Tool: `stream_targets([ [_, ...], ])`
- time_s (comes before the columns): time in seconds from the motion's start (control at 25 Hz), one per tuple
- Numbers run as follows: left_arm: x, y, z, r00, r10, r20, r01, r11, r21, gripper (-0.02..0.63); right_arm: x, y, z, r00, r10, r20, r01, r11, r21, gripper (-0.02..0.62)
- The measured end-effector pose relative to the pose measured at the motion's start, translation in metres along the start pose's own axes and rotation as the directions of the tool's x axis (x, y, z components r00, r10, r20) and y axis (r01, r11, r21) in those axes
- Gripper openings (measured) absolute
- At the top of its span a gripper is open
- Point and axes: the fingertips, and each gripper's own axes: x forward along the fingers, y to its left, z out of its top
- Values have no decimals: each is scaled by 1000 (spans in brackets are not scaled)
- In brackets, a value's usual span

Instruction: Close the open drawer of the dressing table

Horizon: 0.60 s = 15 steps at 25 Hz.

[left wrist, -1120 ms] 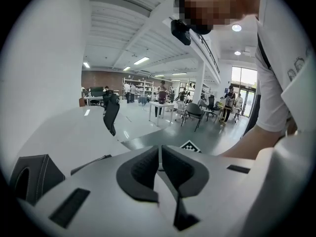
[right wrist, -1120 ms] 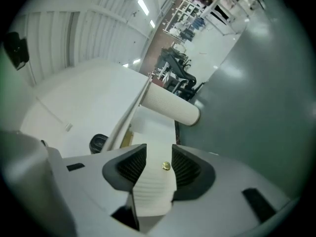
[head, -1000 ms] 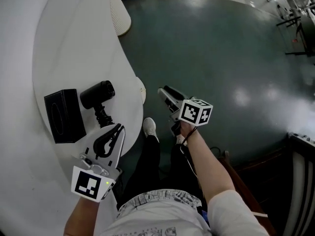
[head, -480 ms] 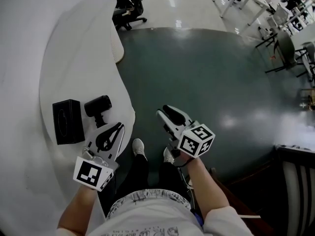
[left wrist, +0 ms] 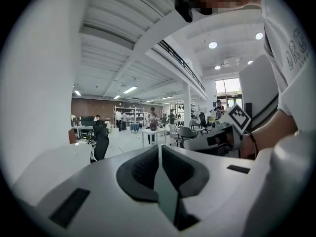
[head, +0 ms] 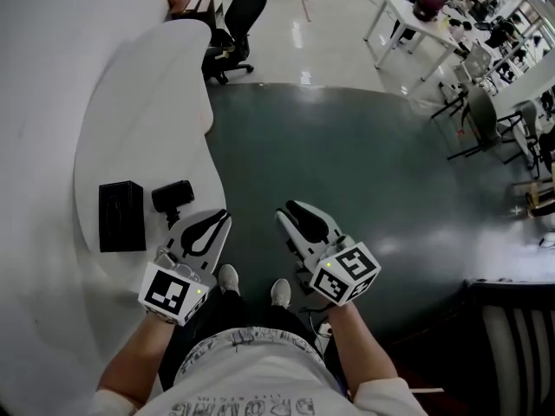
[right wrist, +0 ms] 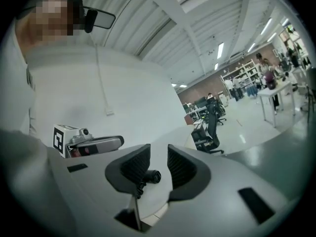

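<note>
Drawer search first: none in view, check below worktop (head: 130, 128). Note L claw (head: 218, 218) closed, empty; R claw (head: 290, 208) part-wide, just narrowing, nothing between. Push square-on w/ closed tips.

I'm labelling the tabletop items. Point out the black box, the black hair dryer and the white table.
black box (head: 121, 217), head view, middle of its top face.
black hair dryer (head: 173, 196), head view, on its barrel.
white table (head: 147, 102), head view, bare part of its top.

Left gripper (head: 220, 218) closed, right gripper (head: 290, 211) just closing (gap empty)
</note>
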Motion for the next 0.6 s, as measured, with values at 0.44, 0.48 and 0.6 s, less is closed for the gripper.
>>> stream_targets([
  [0.44,1,-8,31,996,-13,86,10,999,37,37,-21,37,42,998,38,48,-32,992,-122,95],
  [0.48,2,-6,34,996,-15,93,11,999,43,37,-20,40,44,998,41,50,-34,992,-125,95],
  [0.6,1,-4,37,994,-10,108,7,1000,29,37,-21,45,48,997,43,61,-34,991,-132,81],
])
